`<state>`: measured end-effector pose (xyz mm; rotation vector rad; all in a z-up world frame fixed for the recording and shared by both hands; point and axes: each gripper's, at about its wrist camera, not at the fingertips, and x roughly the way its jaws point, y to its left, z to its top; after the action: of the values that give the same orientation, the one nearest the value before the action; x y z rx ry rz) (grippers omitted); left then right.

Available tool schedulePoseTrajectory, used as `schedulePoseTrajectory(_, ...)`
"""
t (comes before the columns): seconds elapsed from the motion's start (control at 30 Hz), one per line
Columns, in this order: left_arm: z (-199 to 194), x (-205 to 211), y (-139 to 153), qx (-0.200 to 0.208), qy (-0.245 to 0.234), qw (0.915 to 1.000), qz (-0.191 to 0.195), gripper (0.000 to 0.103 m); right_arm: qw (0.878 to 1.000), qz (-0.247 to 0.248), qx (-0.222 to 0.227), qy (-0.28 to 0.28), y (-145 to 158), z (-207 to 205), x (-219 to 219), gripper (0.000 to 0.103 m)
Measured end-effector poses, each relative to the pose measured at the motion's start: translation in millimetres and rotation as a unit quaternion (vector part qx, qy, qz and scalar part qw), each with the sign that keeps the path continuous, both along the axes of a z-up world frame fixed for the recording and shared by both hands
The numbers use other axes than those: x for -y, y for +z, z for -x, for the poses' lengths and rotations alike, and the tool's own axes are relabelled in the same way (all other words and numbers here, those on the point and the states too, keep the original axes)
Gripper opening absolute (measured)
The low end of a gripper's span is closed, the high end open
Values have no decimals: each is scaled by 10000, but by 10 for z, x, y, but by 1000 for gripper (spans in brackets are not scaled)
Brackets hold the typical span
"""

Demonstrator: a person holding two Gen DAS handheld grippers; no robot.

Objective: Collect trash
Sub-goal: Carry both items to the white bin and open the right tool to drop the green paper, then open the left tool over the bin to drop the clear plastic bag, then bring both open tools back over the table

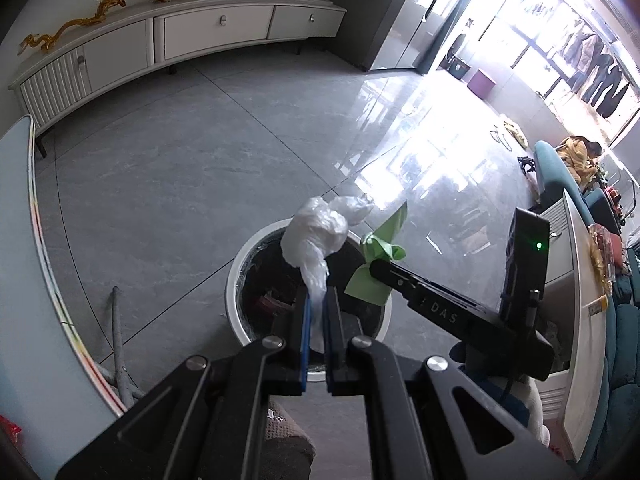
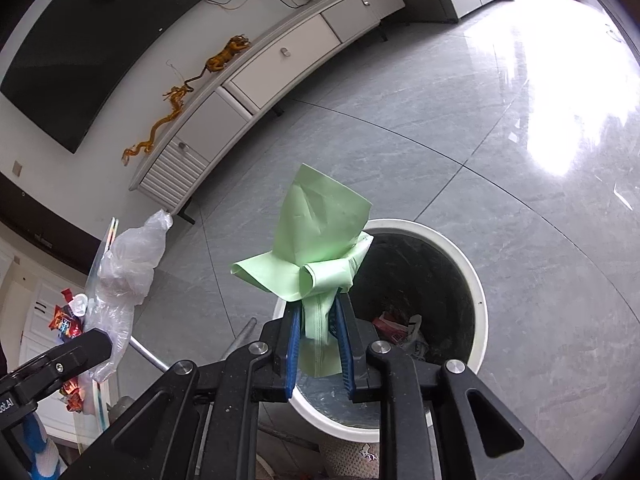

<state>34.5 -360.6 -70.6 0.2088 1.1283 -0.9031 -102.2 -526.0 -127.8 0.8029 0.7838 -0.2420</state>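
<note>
Trash fills both your grippers above the white round bin (image 1: 240, 264). Your left gripper (image 1: 318, 300) is clamped tight on a crumpled clear plastic bag (image 1: 316, 228), held over the bin's mouth. Your right gripper (image 2: 320, 312) pinches a crumpled green paper (image 2: 320, 232) between its blue pads (image 2: 294, 344), just over the bin's near rim, with wrappers (image 2: 394, 330) lying inside.

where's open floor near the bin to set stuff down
Bare tiles run between the bin and the cabinet, and toward the bright window side. Crowded: over the bin, where both grippers hold the plastic bag and green paper.
</note>
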Motion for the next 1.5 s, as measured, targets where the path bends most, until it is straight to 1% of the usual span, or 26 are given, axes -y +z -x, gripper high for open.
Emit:
schedulePoseTrajectory(0.03,-16,28,-29,-21,2,10000,-9,7,10000,-15,-21,-29,-15,-7,13,21)
schedulePoseTrajectory(0.1,-32,81,-71,-119,-13,9999,26,7,9999,-38,-79,-98,-49,2,36,26)
schedulePoseTrajectory(0.17,-31,111,-92,-242,-37,9997,72,10,9998,-51,-102,-150,-72,20,62,39)
schedulePoseTrajectory(0.2,-42,114,-110,-314,-51,9994,101,16,9998,-45,-115,-170,-75,24,65,40)
schedulePoseTrajectory(0.23,-30,120,-120,-366,-57,9992,132,26,9997,-34,-128,-188,-71,20,65,41)
schedulePoseTrajectory(0.27,-24,131,-127,-400,-51,9991,166,31,9997,-28,-135,-200,-68,23,65,41)
schedulePoseTrajectory(0.3,-27,130,-125,-412,-48,9990,192,39,9997,-18,-139,-215,-65,27,66,41)
schedulePoseTrajectory(0.33,-27,124,-112,-415,-49,9989,225,44,9996,-10,-143,-227,-61,33,71,41)
schedulePoseTrajectory(0.47,-37,69,-53,-349,-37,9990,274,44,9995,14,-125,-276,-8,75,76,41)
schedulePoseTrajectory(0.57,-44,-41,75,-184,69,9992,343,44,9996,35,-77,-286,57,86,70,41)
schedulePoseTrajectory(0.63,-81,-131,170,-39,150,9991,393,44,9996,83,-8,-280,154,100,51,41)
schedulePoseTrajectory(0.8,-133,-508,536,429,434,9968,512,44,9991,274,278,-163,502,110,-53,41)
schedulePoseTrajectory(1.03,-181,-1274,965,1019,845,9901,469,44,9961,538,701,69,1027,95,-320,41)
schedulePoseTrajectory(1.1,-182,-1513,1086,1186,970,9872,438,44,9944,645,820,168,1205,95,-434,41)
schedulePoseTrajectory(1.23,-159,-2043,1423,1525,1240,9794,456,44,9900,878,1038,386,1557,90,-645,41)
schedulePoseTrajectory(1.33,-138,-2460,1710,1784,1475,9717,464,44,9842,1060,1276,612,1906,63,-847,41)
schedulePoseTrajectory(1.37,-131,-2584,1786,1851,1553,9693,460,44,9827,1102,1331,667,1970,62,-894,41)
schedulePoseTrajectory(1.5,-103,-3027,2095,2102,1880,9588,340,44,9734,1284,1629,978,2391,-23,-1151,41)
